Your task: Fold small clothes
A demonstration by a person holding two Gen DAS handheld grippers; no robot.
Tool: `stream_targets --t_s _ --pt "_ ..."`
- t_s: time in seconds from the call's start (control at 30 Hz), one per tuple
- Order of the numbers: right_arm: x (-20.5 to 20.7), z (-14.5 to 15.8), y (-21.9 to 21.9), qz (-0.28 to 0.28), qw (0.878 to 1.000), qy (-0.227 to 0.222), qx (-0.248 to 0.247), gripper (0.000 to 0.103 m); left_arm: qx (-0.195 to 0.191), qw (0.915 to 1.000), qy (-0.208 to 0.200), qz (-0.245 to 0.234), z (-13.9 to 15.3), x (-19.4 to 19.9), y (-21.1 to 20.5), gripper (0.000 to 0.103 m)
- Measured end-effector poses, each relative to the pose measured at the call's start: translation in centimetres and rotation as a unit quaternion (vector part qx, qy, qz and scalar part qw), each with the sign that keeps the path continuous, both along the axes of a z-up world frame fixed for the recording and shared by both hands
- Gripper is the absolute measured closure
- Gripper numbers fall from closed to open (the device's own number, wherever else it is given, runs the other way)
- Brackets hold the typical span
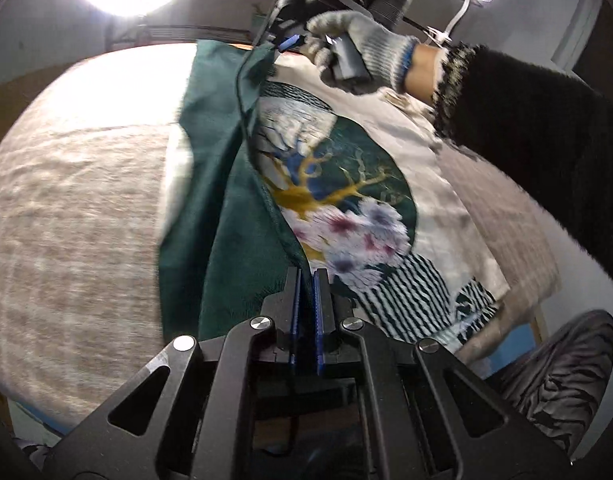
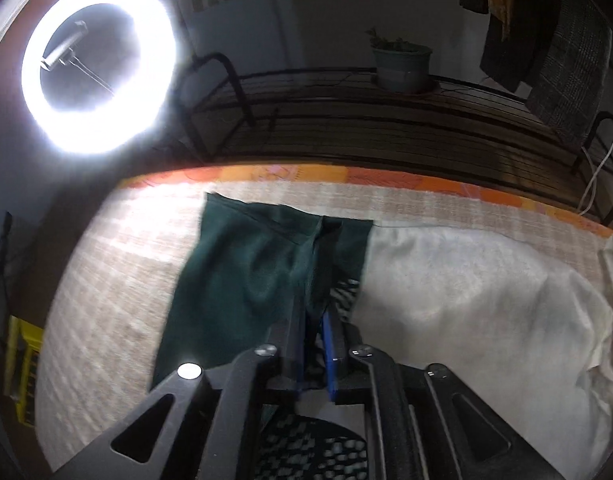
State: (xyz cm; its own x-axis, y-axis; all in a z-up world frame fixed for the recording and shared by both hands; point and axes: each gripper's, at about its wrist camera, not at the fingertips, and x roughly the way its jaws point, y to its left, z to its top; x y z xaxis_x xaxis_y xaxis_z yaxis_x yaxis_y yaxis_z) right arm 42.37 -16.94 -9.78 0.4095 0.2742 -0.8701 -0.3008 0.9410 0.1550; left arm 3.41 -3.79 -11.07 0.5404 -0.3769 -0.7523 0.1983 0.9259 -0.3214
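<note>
**Folding under way, first side turned over**

Lying across the bed [image 2: 118, 240], near its far edge with the orange border: a small cream garment [image 1: 426, 184] with a round printed panel, dark green side part [image 1: 226, 220] already lifted and drawn over toward the middle. Judged as an early stage: one lengthwise fold in progress, not yet laid flat; other side, crosswise folds and smoothing all left to do.

Clamped on the green fabric's near edge: left gripper [image 1: 306, 280], jaws nearly together with cloth between. Pinched likewise on the green cloth [image 2: 266, 264] at the far end: right gripper [image 2: 315, 320], held by a gloved hand [image 1: 358, 46]. Blurred throughout, so finer creases unreadable.
</note>
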Motion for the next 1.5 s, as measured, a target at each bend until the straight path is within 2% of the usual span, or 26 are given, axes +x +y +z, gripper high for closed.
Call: stream_targets --t_s 0.03,0.07,0.13,0.2,0.47,0.63,0.73,0.83,0.93,1.0,1.1,1.2,1.37,1.5 --pt "-0.1 0.3 -0.5 -0.006 1.000 -0.004 -0.001 0.065 -0.001 1.0000 0.000 -0.007 0.1 -0.1 -0.3 0.101" --pt "-0.3 0.7 -1.2 -0.009 1.000 -0.006 -0.001 0.061 0.002 0.9999 -0.001 -0.016 0.2 -0.4 -0.6 0.099" --pt "-1.0 1.3 -2.6 -0.014 1.000 -0.012 -0.008 0.046 -0.004 0.9993 -0.001 -0.037 0.5 -1.0 -1.0 0.077" --pt "-1.8 1.9 -4.3 -0.020 0.999 -0.019 -0.018 0.038 -0.018 0.9983 -0.011 -0.055 1.0 -2.2 -1.1 0.070" --pt "-7.6 5.2 -13.0 -0.054 0.998 -0.035 -0.006 0.038 -0.013 0.9892 -0.048 -0.138 3.2 -7.5 -1.9 0.069" --pt "-12.1 7.8 -18.4 -0.078 0.995 -0.062 -0.005 0.038 -0.011 0.9889 -0.057 -0.136 3.7 -9.1 -1.3 0.069" --pt "-14.7 9.2 -21.3 -0.091 0.993 -0.073 0.026 0.038 0.003 0.9905 -0.064 -0.122 4.0 -9.4 -0.6 0.069" --pt "-17.8 10.5 -23.7 -0.104 0.989 -0.090 0.050 0.038 0.010 0.9893 -0.091 -0.113 4.5 -9.7 0.0 0.069" --pt "-20.5 11.5 -25.6 -0.106 0.987 -0.104 0.062 0.037 0.039 0.9880 -0.108 -0.103 4.9 -9.3 -0.3 0.069" --pt "-22.1 12.0 -26.6 -0.100 0.985 -0.114 0.077 0.032 0.059 0.9874 -0.114 -0.092 5.1 -8.5 -0.8 0.069" --pt "-24.5 12.7 -28.6 -0.093 0.977 -0.156 0.108 0.014 0.044 0.9896 -0.109 -0.083 5.1 -7.0 -1.5 0.069" --pt "-26.0 12.9 -30.6 -0.099 0.971 -0.190 0.110 0.010 0.032 0.9912 -0.099 -0.083 4.5 -5.4 -3.1 0.069" --pt "-26.0 11.0 -33.9 -0.101 0.978 -0.153 0.102 0.013 0.041 0.9880 -0.092 -0.117 3.0 -3.6 -8.1 0.069" --pt "-26.0 8.9 -37.0 -0.113 0.980 -0.116 0.113 0.029 0.039 0.9811 -0.084 -0.170 1.6 -3.2 -13.6 0.069"
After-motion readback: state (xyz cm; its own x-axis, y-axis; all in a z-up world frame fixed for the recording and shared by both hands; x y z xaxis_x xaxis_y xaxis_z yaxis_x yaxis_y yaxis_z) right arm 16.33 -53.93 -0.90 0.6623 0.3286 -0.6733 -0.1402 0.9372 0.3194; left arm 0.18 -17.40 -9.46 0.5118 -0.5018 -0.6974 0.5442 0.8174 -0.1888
